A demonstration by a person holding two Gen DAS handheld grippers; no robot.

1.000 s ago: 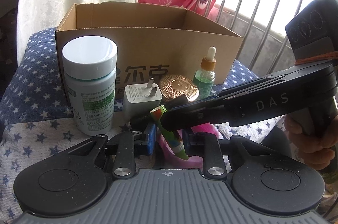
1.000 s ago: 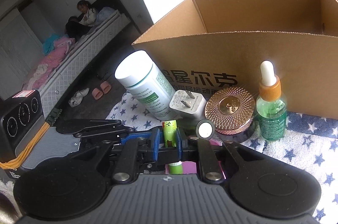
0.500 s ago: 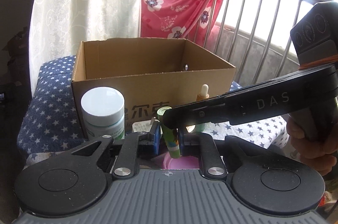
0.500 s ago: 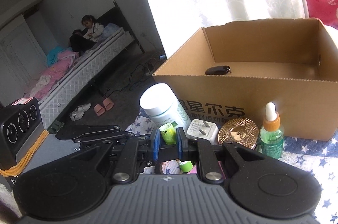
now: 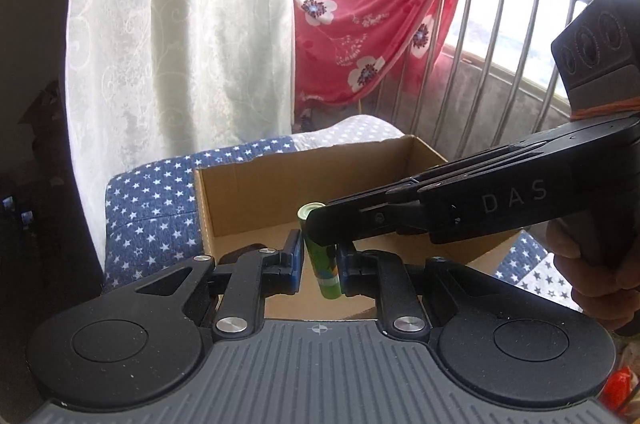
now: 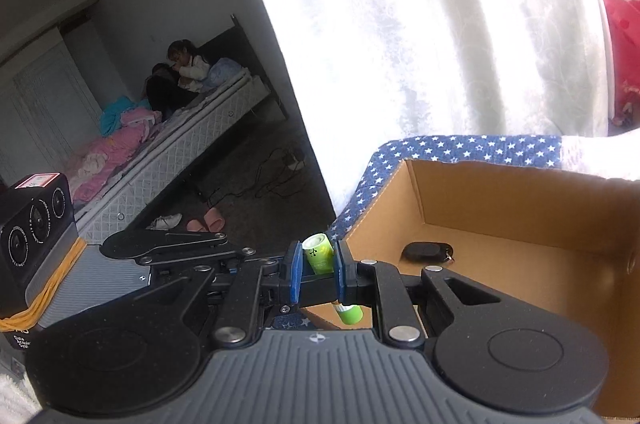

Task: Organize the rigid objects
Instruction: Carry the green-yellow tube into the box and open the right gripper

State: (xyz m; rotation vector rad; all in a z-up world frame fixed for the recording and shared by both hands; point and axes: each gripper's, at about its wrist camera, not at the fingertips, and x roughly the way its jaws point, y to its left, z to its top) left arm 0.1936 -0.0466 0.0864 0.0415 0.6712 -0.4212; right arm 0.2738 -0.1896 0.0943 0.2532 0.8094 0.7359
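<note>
Green tube [image 5: 320, 266] | pinched upright by both tools | over cardboard box [image 5: 248, 200]

The cardboard box [image 6: 520, 220] at lower right of the right wrist view stood open-topped, its floor mostly bare; only a black key fob [image 6: 427, 251] lay near the left wall. Curtain [image 6: 420, 24] hung behind.

I'm in a home bedroom: a white quilted mattress bed [image 6: 176, 160], pale patterned curtain [image 5: 180, 36], pink slippers [image 6: 208, 222] on the floor.
</note>
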